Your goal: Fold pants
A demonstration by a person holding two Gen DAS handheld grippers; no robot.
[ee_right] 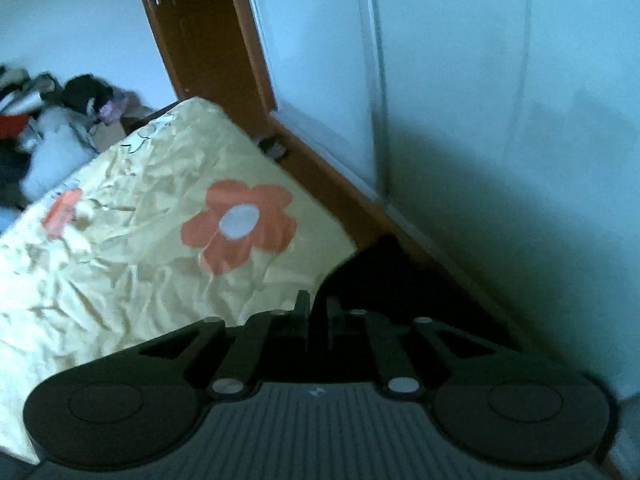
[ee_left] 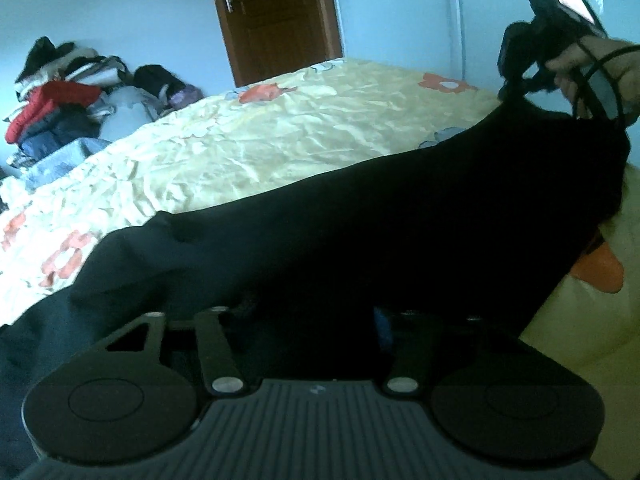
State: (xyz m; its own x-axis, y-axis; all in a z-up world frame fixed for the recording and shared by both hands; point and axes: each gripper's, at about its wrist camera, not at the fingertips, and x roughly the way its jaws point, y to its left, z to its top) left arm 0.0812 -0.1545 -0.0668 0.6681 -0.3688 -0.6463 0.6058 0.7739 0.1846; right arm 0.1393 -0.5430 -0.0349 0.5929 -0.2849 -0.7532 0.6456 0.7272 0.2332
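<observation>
The black pants (ee_left: 380, 220) stretch as a dark band from the lower left up to the upper right, above the bed. In the left wrist view my left gripper (ee_left: 308, 306) sits at the near edge of the cloth. Its fingertips are lost in the black fabric, so their stand does not show. At the far upper right, my right gripper (ee_left: 508, 88), held by a hand (ee_left: 600, 68), pinches the raised end of the pants. In the right wrist view the right gripper (ee_right: 318, 300) has its fingers close together with black pants cloth (ee_right: 380, 272) between them.
A crumpled yellow bedsheet (ee_left: 280, 140) with orange flowers covers the bed. A pile of clothes (ee_left: 60, 100) lies at the far left corner. A brown door (ee_left: 276, 20) stands behind the bed. A pale wall (ee_right: 500, 140) and a wooden frame edge (ee_right: 360, 200) run close on the right.
</observation>
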